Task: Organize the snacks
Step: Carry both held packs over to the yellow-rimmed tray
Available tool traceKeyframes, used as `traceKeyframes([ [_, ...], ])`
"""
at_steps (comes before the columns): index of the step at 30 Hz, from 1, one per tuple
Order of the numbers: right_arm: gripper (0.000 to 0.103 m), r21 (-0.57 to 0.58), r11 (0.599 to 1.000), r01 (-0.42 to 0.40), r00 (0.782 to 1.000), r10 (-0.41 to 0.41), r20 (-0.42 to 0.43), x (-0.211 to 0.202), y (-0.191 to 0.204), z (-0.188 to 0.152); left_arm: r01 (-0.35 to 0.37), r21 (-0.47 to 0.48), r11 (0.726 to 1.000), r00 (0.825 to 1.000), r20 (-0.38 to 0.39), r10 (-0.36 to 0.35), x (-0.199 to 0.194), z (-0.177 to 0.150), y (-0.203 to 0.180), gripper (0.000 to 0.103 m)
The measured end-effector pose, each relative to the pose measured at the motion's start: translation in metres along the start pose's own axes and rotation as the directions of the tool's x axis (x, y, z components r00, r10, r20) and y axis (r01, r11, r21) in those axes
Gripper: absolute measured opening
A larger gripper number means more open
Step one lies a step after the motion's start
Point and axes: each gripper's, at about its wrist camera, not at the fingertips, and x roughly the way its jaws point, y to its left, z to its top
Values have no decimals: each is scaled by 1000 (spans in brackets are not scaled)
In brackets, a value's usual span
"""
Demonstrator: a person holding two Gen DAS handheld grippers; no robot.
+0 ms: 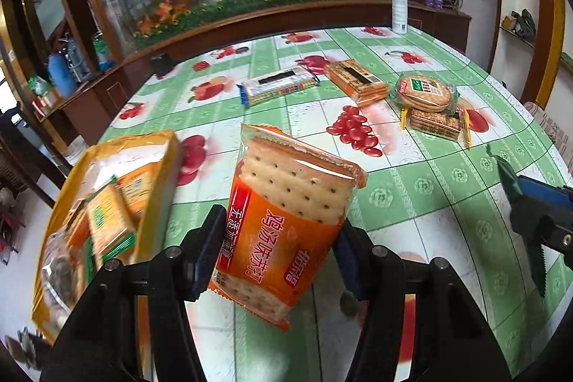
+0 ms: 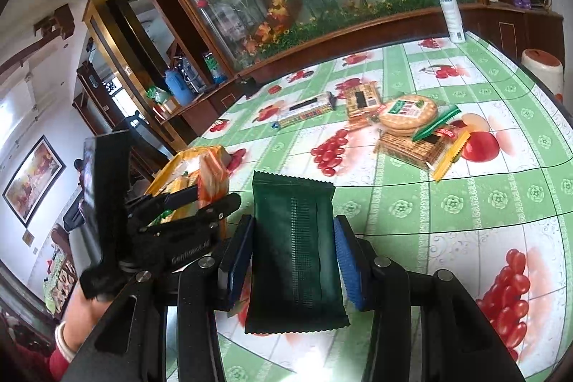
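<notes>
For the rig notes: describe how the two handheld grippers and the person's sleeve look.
Both the left gripper and right gripper have black linkage frames with silver rivets and blue ribbed pads. White lettering marks the left one's body. A red sleeve with a pale cuff shows.

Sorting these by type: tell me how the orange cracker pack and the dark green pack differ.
The orange cracker pack has a clear window showing square crackers; the green pack is opaque. The orange pack bears printed text; the green pack's visible side is plain. The orange pack sits in the left gripper, the green one in the right gripper. Both have crimped ends.
</notes>
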Motion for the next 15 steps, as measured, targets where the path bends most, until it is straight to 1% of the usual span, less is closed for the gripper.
traceKeyframes([
  [6, 46, -15, 1000, -18, 1000, 18, 0, 3, 16, -4, -39, -13, 999, 998, 43, 40, -18, -5, 10, 56],
  [15, 46, -47, 998, -49, 999, 50, 10, 4, 39, -9, -63, -67, 996, 995, 68, 67, -33, -13, 34, 56],
])
